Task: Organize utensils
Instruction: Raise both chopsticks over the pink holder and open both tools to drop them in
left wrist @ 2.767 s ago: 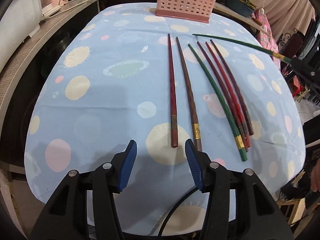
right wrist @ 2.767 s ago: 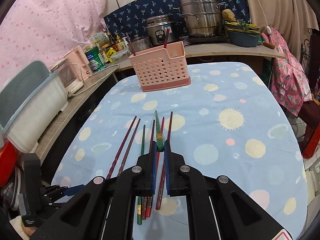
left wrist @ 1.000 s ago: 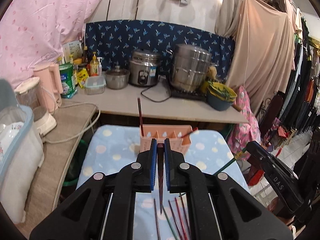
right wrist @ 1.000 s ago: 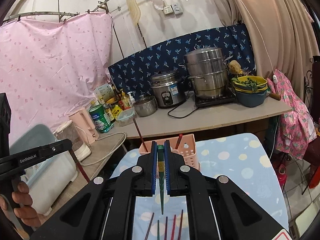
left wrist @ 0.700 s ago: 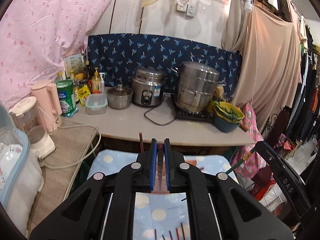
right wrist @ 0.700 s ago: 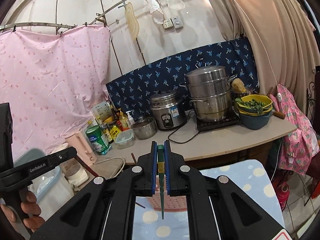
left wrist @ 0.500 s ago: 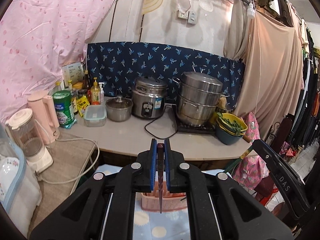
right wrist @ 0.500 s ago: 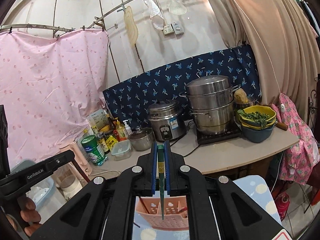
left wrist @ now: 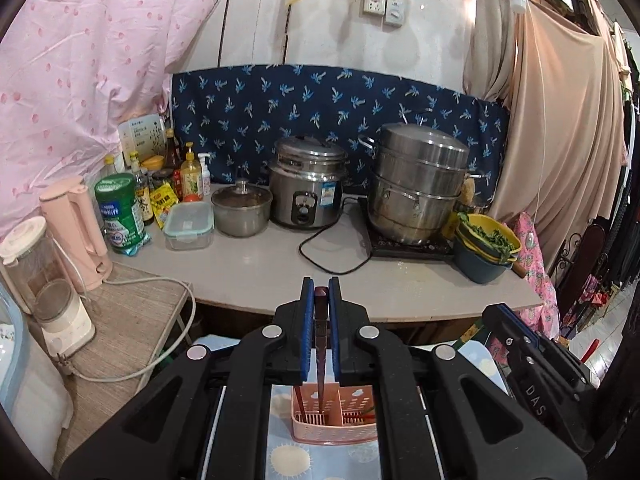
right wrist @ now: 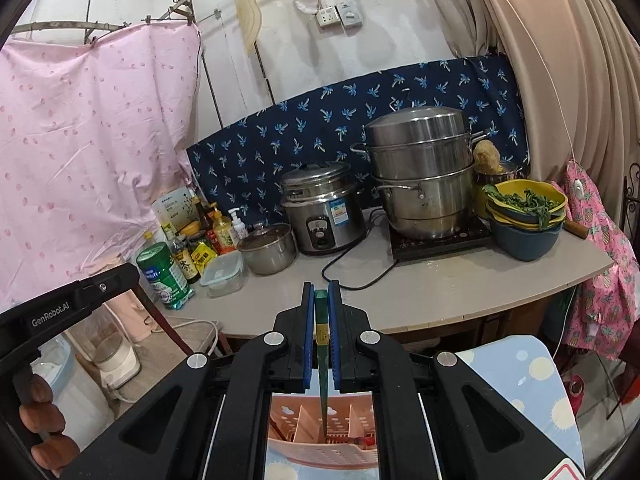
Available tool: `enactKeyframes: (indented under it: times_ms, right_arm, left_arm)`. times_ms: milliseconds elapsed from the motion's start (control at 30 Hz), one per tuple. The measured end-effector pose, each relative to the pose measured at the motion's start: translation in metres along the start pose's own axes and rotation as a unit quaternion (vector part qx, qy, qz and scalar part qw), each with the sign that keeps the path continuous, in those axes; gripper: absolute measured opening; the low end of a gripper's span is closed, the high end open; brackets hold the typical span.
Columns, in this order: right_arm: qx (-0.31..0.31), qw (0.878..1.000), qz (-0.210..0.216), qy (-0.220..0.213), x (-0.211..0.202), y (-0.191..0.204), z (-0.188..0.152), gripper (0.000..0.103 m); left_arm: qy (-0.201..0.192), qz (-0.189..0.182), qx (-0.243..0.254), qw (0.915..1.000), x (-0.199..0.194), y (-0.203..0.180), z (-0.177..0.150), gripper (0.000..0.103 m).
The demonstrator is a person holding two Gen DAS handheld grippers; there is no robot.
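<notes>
The left gripper point(left wrist: 318, 334) clamps a dark red chopstick point(left wrist: 319, 350), tip down, above the pink utensil basket point(left wrist: 336, 420) on the surface. The right gripper point(right wrist: 318, 334) likewise pinches a green chopstick point(right wrist: 322, 368) over the basket's dividers, apparently poised for dropping in.

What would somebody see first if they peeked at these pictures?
Right in the middle, the left gripper pinches a dark red chopstick pointing down at a pink basket on the spotty blue tablecloth. The right gripper pinches a green chopstick over that basket. Behind, a big steel steamer pot and a rice cooker shine on the counter.
</notes>
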State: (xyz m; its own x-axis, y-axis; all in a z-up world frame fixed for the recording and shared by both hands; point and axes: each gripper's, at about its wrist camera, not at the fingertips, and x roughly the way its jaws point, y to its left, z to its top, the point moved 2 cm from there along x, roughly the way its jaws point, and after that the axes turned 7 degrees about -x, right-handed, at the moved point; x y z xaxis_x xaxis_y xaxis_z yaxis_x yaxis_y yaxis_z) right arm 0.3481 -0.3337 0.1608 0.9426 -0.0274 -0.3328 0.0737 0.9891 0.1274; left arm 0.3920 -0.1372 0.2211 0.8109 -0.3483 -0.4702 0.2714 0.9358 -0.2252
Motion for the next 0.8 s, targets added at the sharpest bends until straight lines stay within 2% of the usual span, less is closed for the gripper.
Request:
enactKeyframes:
  times_ms: [167,233,333,400,467,633,800]
  right_arm:
    - [-0.003,1.000,-0.002,0.023,0.013,-0.002,-0.017,0.008]
    - [-0.002,1.000,-0.001,0.028,0.014,-0.004,-0.020,0.008]
    - [-0.003,1.000,-0.004,0.029,0.009,-0.006,-0.022,0.012]
    - [0.002,1.000,-0.003,0.027,0.004,-0.008,-0.023,0.023]
    - [0.007,1.000,-0.004,0.022,-0.004,-0.011,-0.025,0.027]
    - [0.012,1.000,-0.002,0.022,-0.024,-0.014,-0.032,0.029]
    - [0.023,0.999,0.003,0.028,-0.050,-0.015,-0.054,0.034]
  left_arm:
    - [0.021,0.004,-0.002,0.9998,0.016,0.004,-0.013,0.008]
    - [0.027,0.006,-0.002,0.9996,0.019,0.006,-0.016,0.011]
    - [0.034,0.010,-0.007,0.9994,0.018,0.010,-0.021,0.033]
    - [0.038,0.011,-0.014,0.9991,0.015,0.014,-0.025,0.059]
    - [0.044,0.010,-0.022,0.9987,0.011,0.018,-0.029,0.067]
    - [0.069,0.003,-0.019,0.9974,-0.004,0.022,-0.043,0.068]
    - [0.094,-0.008,-0.002,0.9956,-0.027,0.023,-0.070,0.071]
